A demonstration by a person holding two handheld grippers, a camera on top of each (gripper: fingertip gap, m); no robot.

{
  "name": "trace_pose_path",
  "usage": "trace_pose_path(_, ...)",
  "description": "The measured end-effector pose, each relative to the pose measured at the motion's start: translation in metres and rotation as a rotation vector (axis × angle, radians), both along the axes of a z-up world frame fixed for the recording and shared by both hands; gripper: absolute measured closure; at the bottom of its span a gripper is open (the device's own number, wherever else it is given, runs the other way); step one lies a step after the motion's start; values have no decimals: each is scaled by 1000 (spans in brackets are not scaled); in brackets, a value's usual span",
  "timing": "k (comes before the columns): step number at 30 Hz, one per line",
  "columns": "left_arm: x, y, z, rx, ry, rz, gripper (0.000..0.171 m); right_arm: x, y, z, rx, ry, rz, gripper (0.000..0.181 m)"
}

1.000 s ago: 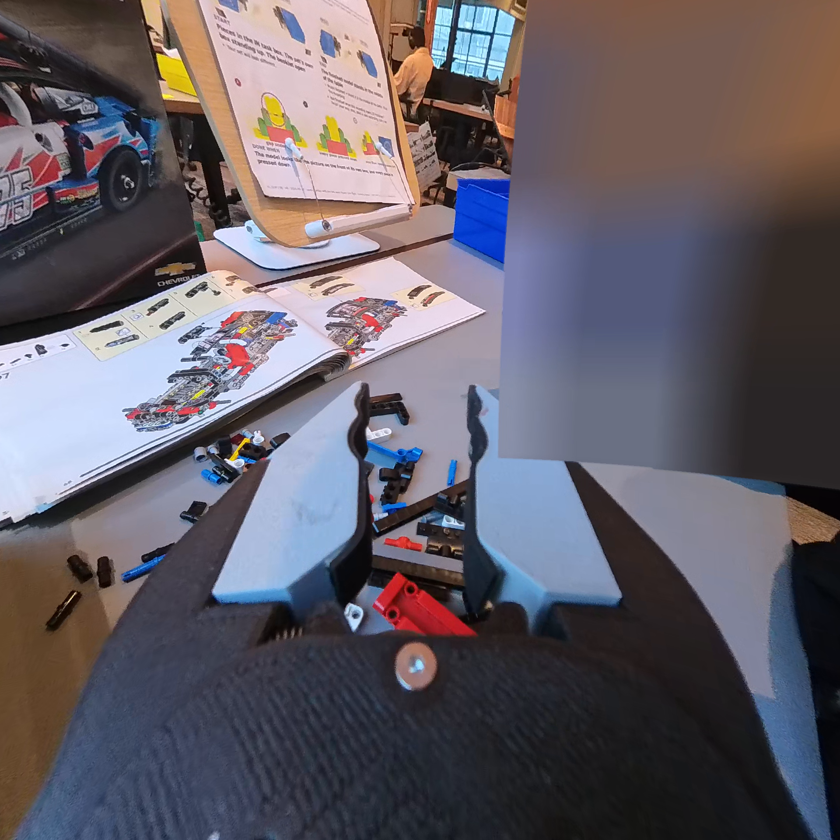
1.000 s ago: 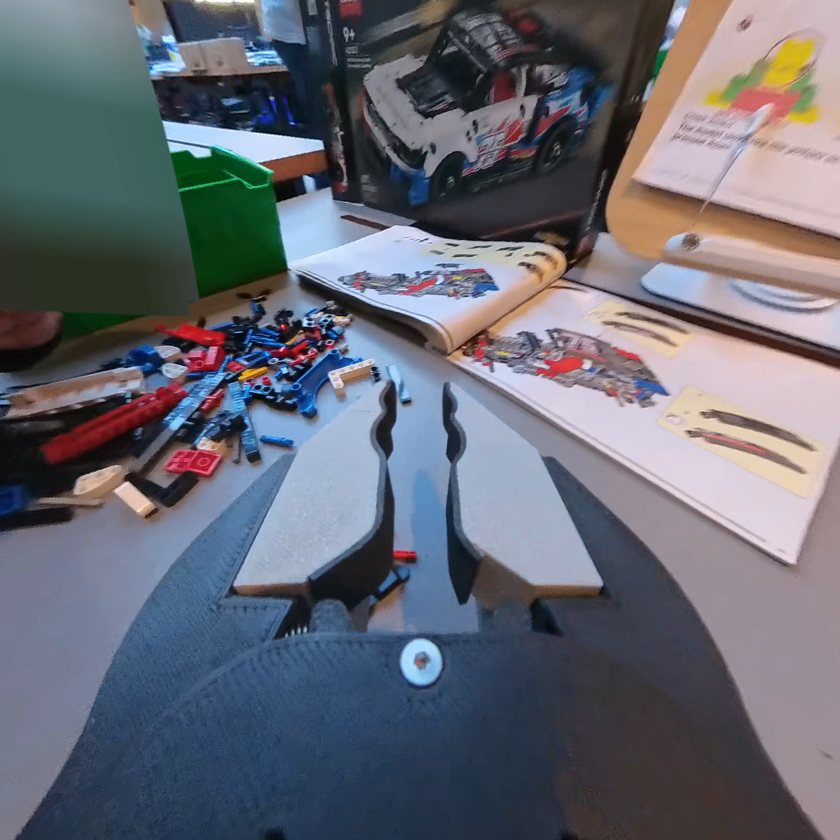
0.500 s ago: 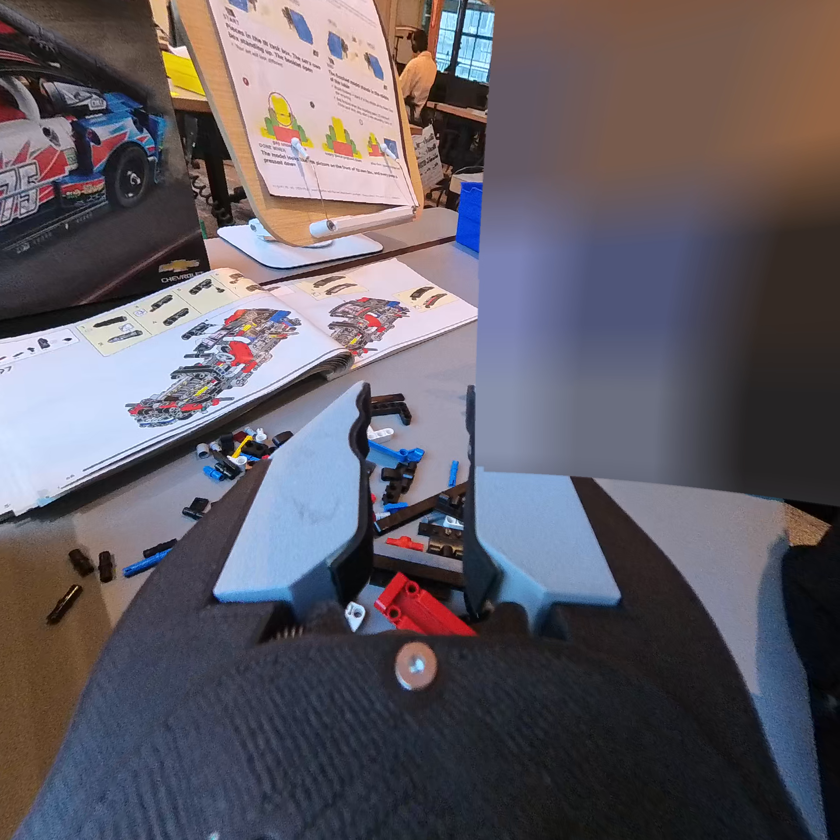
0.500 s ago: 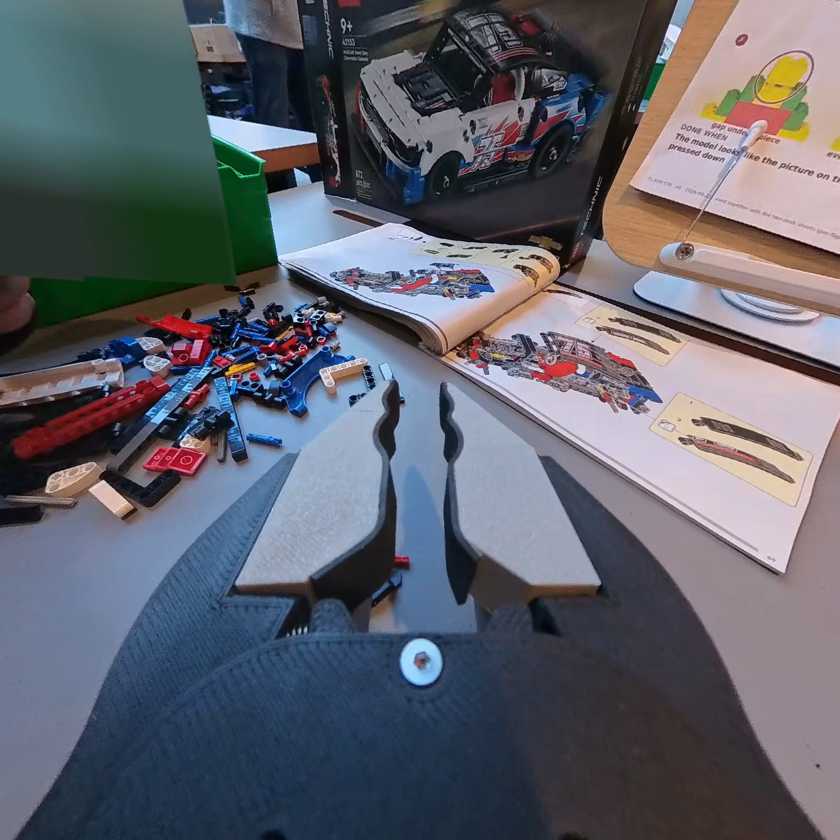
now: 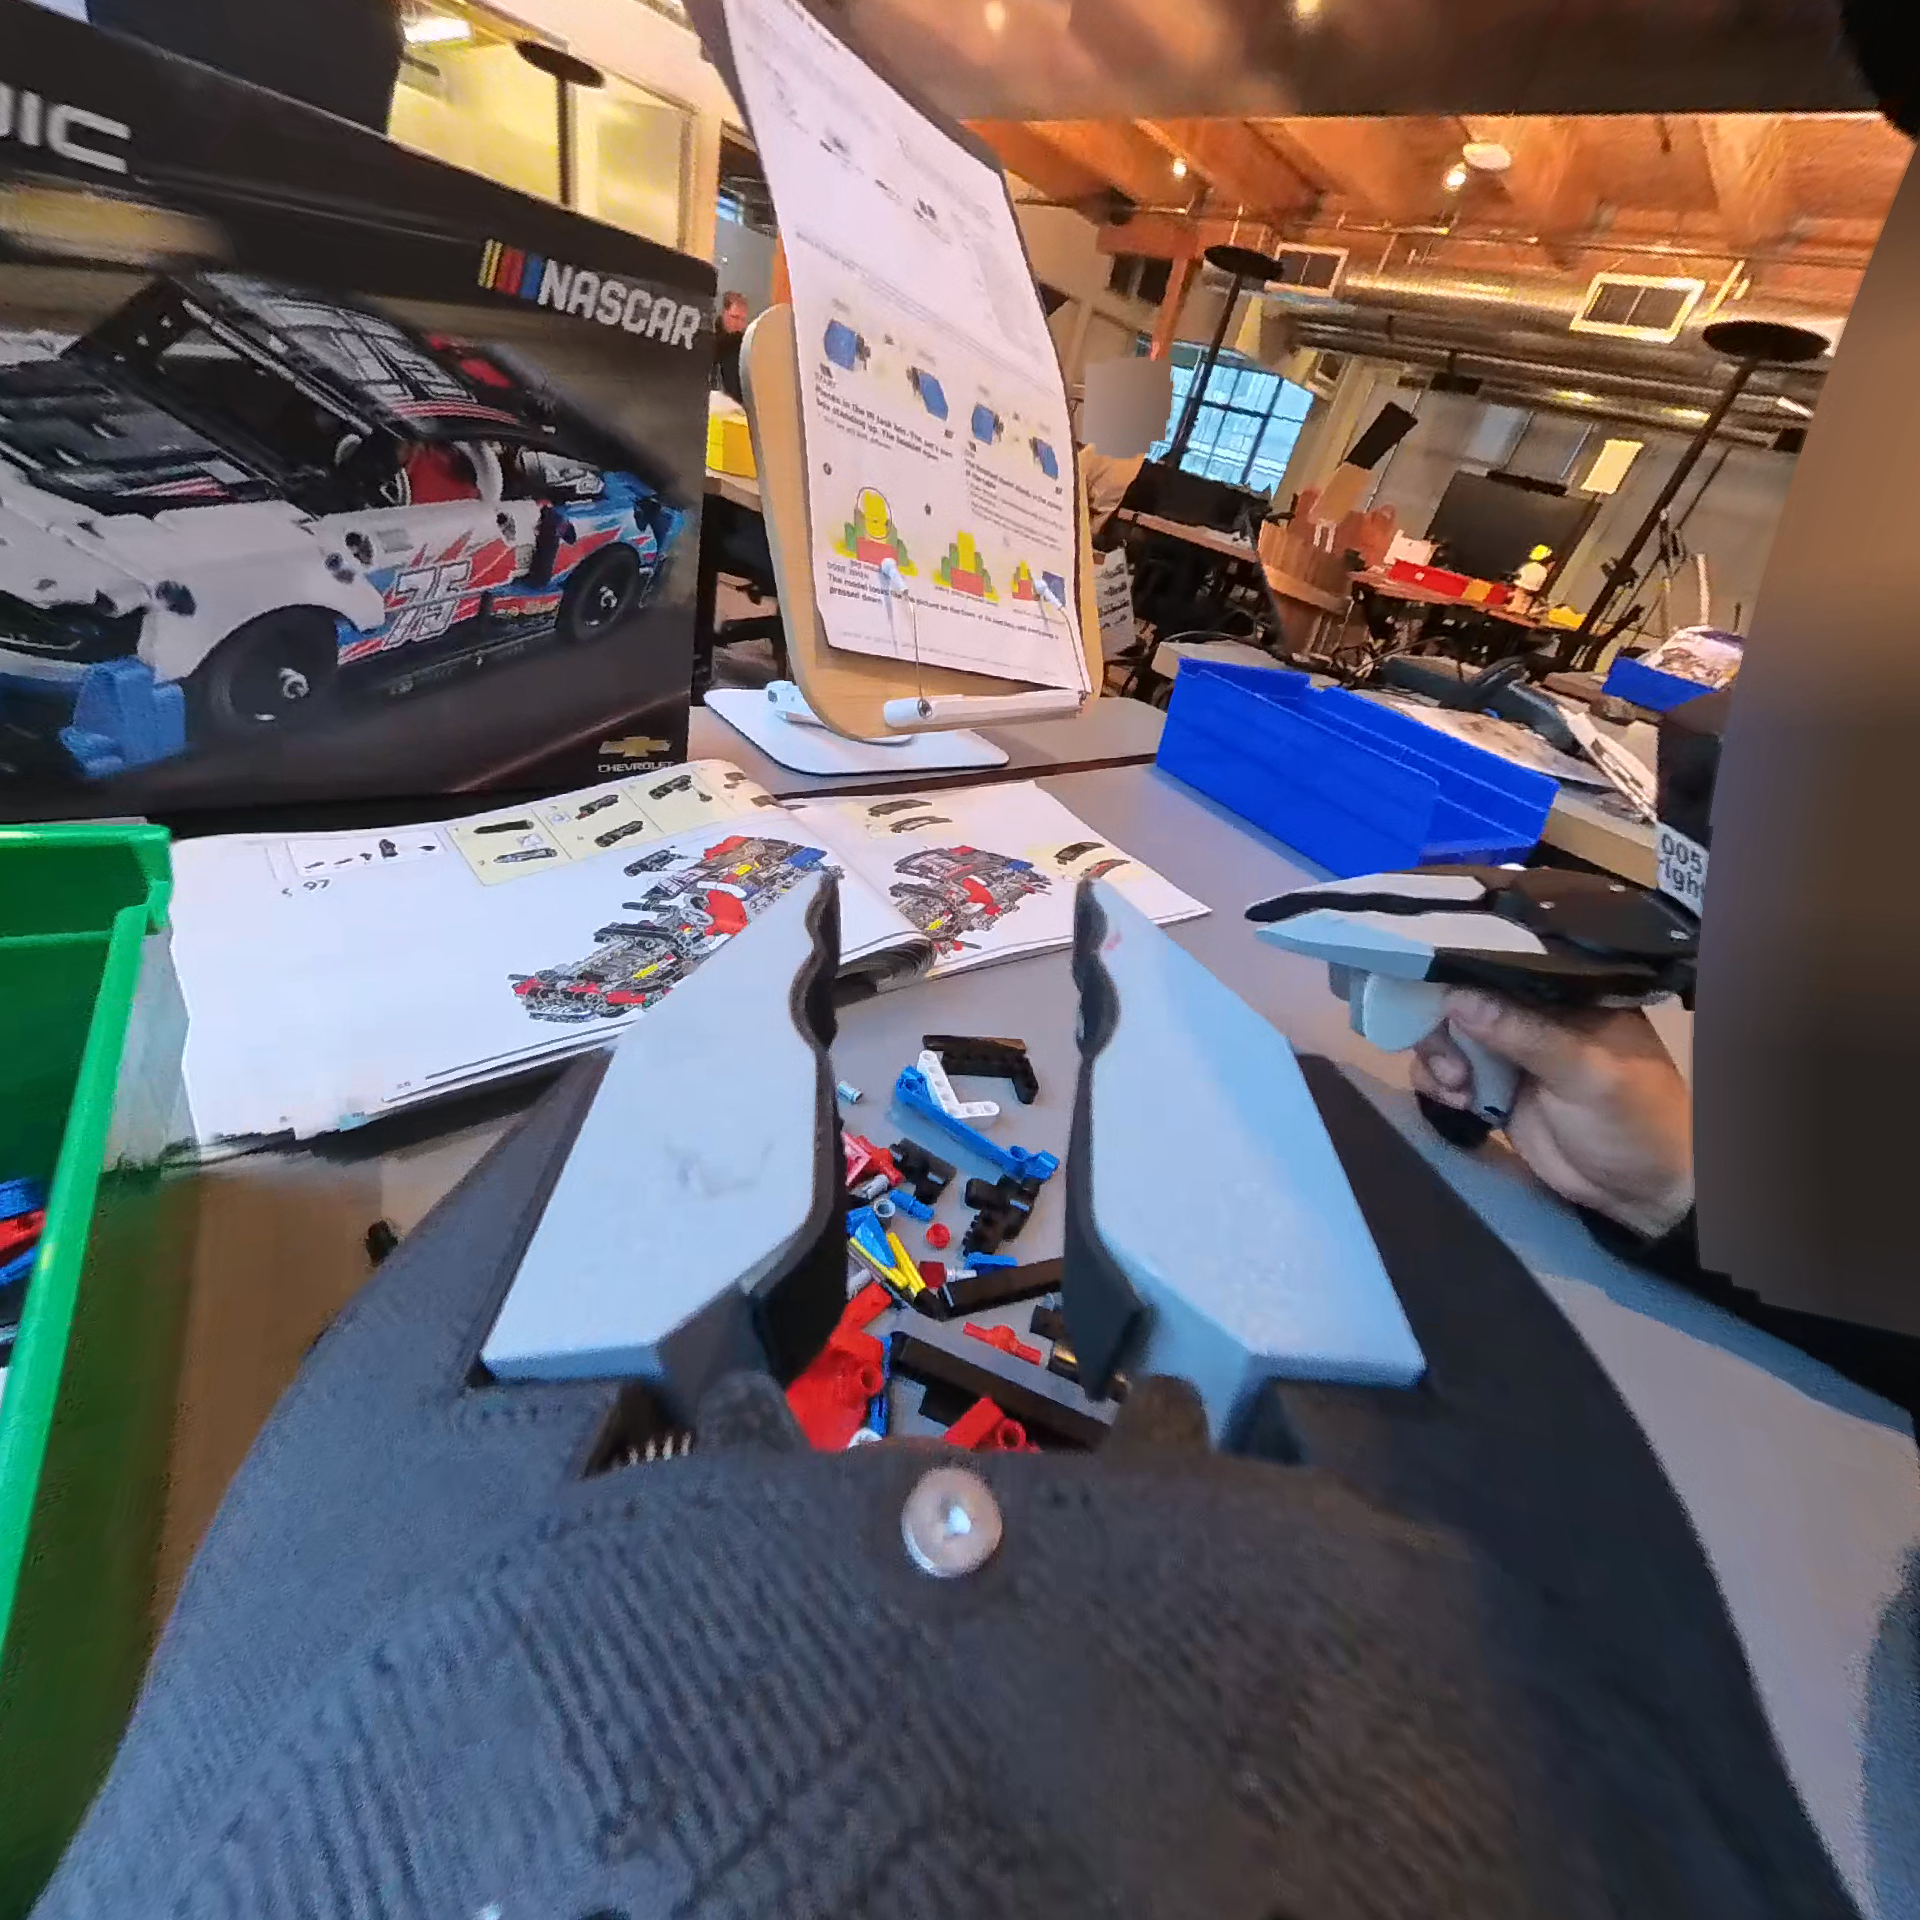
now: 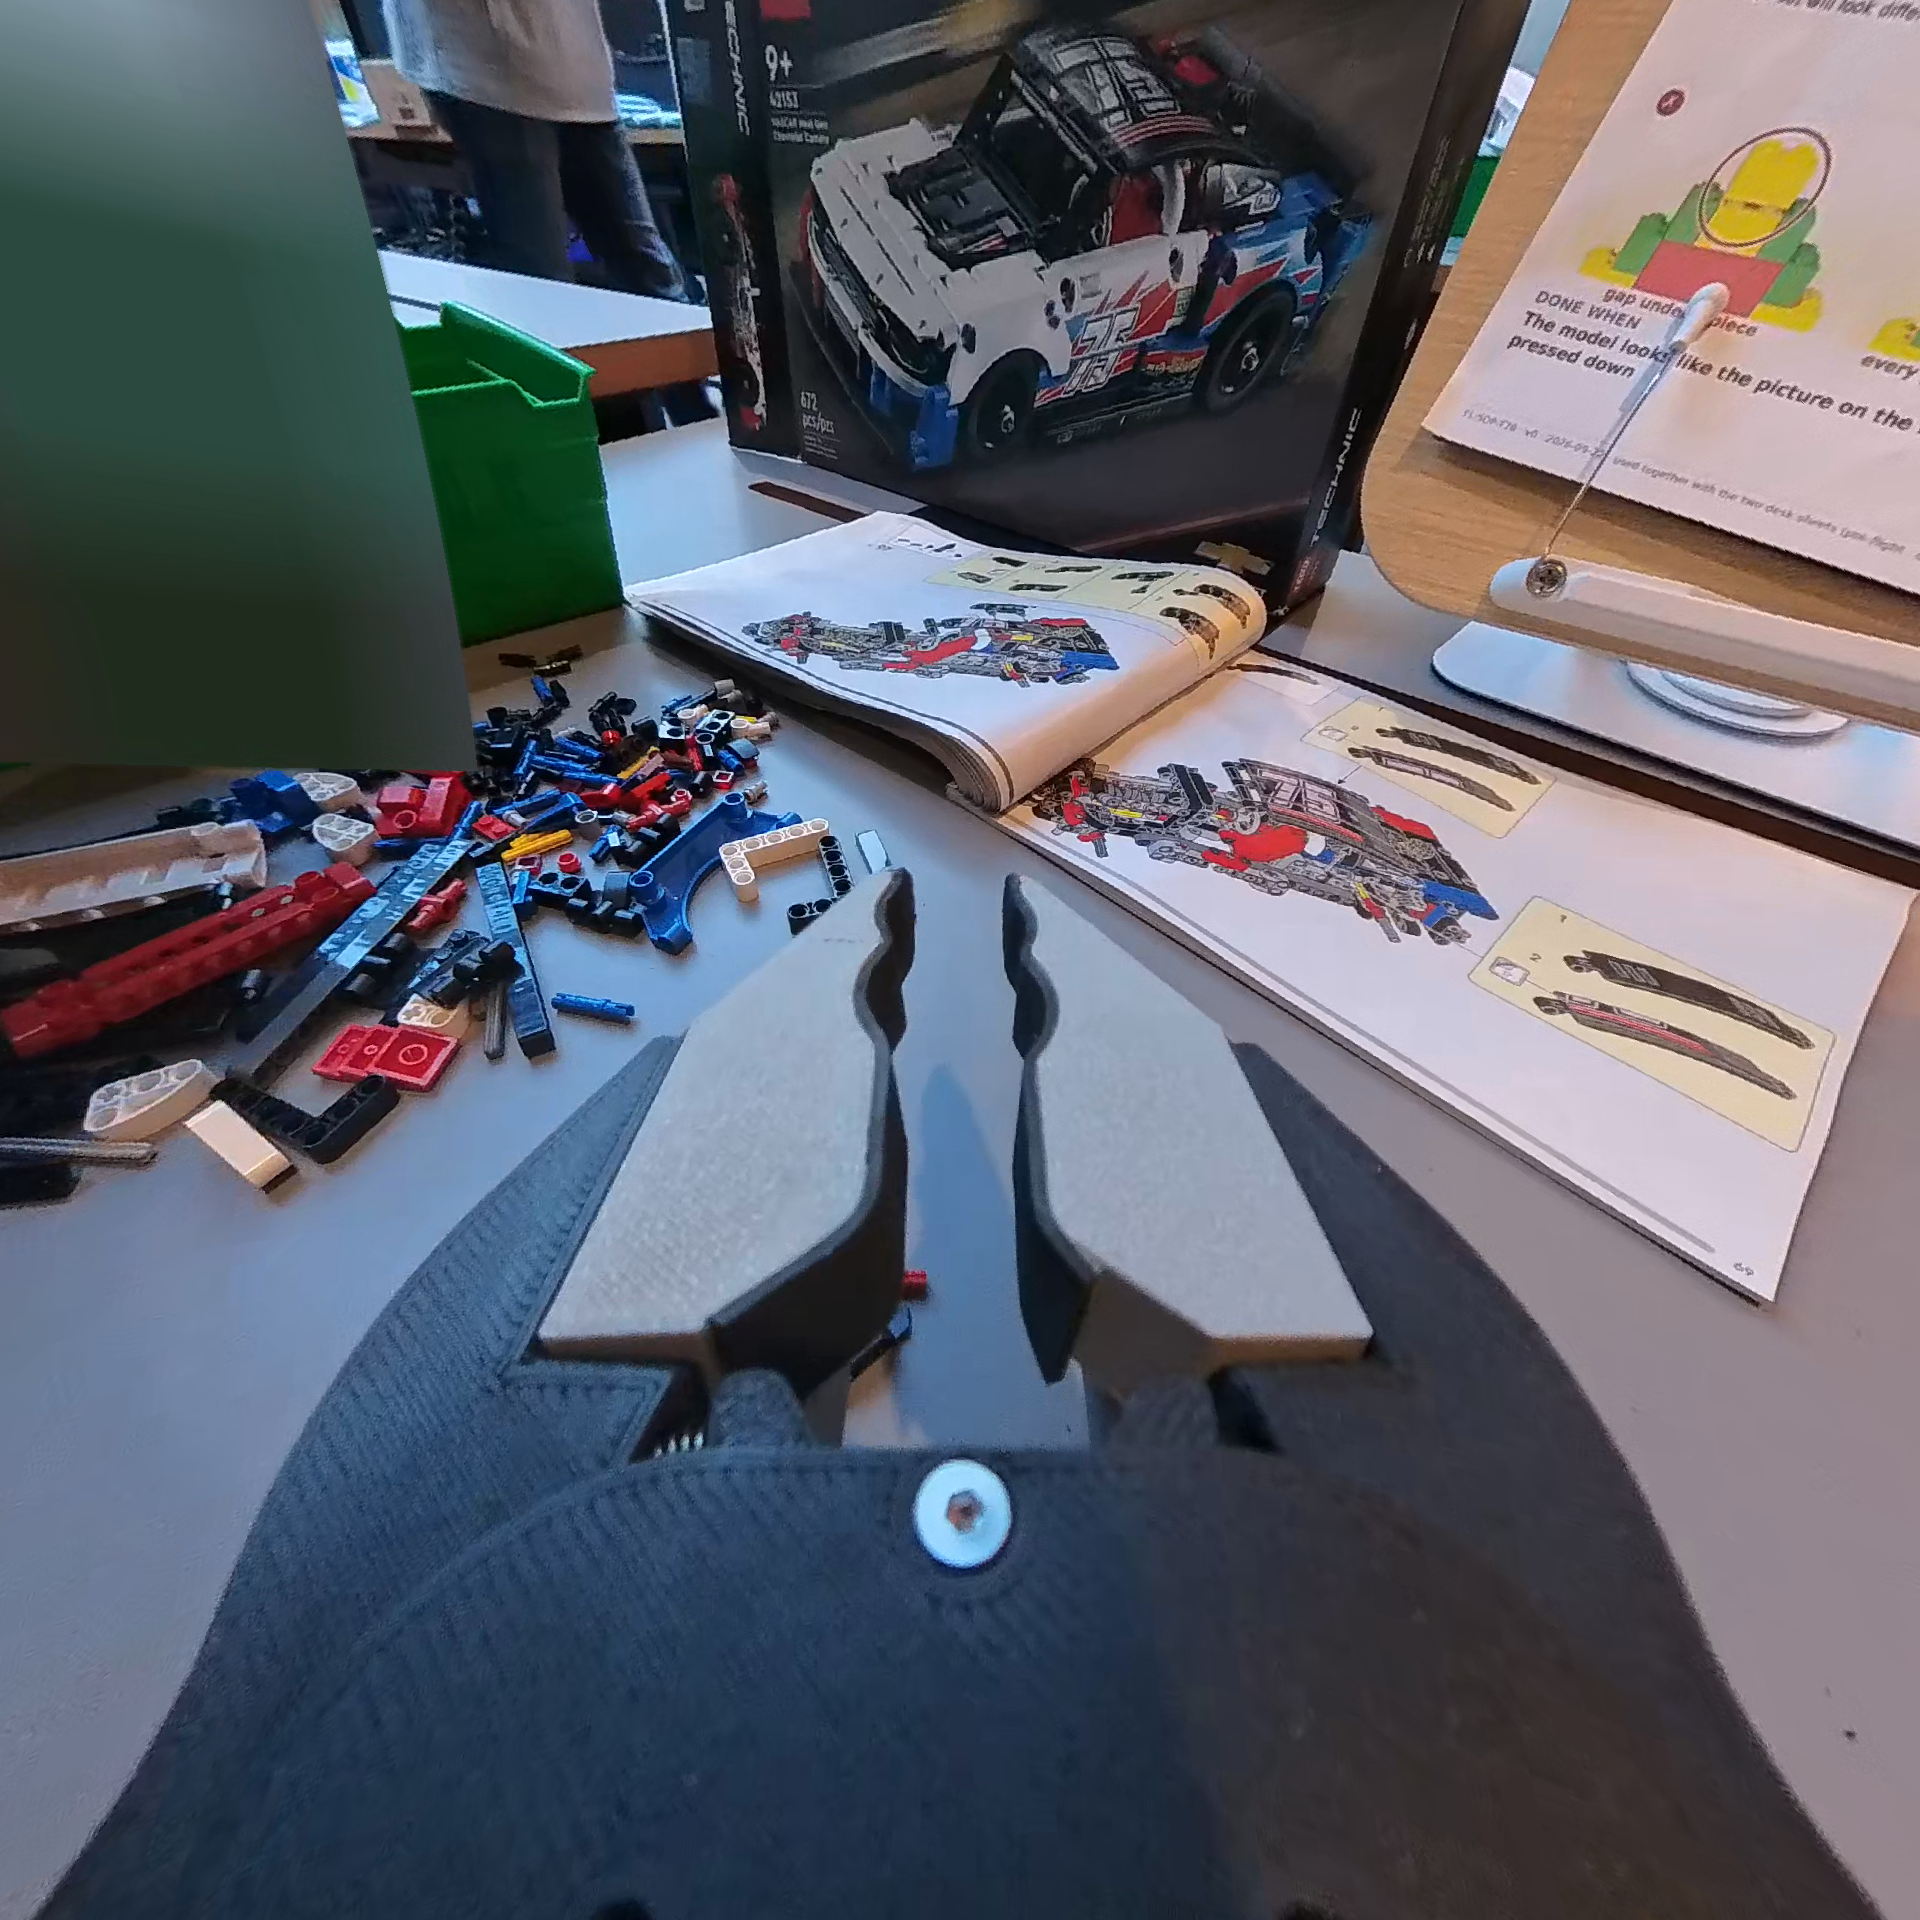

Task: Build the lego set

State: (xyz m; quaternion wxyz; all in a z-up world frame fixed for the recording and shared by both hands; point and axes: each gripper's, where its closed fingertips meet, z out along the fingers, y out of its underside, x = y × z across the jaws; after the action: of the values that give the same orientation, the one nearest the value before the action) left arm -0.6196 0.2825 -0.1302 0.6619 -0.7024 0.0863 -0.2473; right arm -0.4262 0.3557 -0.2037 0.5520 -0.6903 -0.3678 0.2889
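Loose lego pieces lie in a pile on the grey table, seen between my left gripper's fingers. My left gripper is open and empty, hovering over the pile. In the right wrist view the same pile spreads to the left, with a long red beam and a blue curved piece. My right gripper is empty, its jaws a narrow gap apart, just right of the pile. It also shows in the left wrist view, held by a hand.
An open instruction booklet lies behind the pile, also in the left wrist view. The set's box stands behind it. A green bin is at left, a blue bin at right, and a paper stand at the back. The tips of one gripper are about 25 centimetres away from the tips of the other. The blue curved piece is about equally far from each gripper, around 15 centimetres.
My left gripper has drawn back and tilted up, so the green bin and my right gripper have come into its view. My right gripper has barely moved.
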Motion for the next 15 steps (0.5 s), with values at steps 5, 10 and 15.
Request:
trace_pose_path(5, 8, -1, -2, 0, 35, -26, 129, 2, -1, 3, 12, 10, -4, 169)
trace_pose_path(10, 12, -1, -7, -17, 53, -41, 131, -1, -1, 1, 4, 5, 6, 169)
trace_pose_path(15, 14, -1, -7, -16, 67, -46, 131, -2, -1, 1, 6, 6, 8, 170)
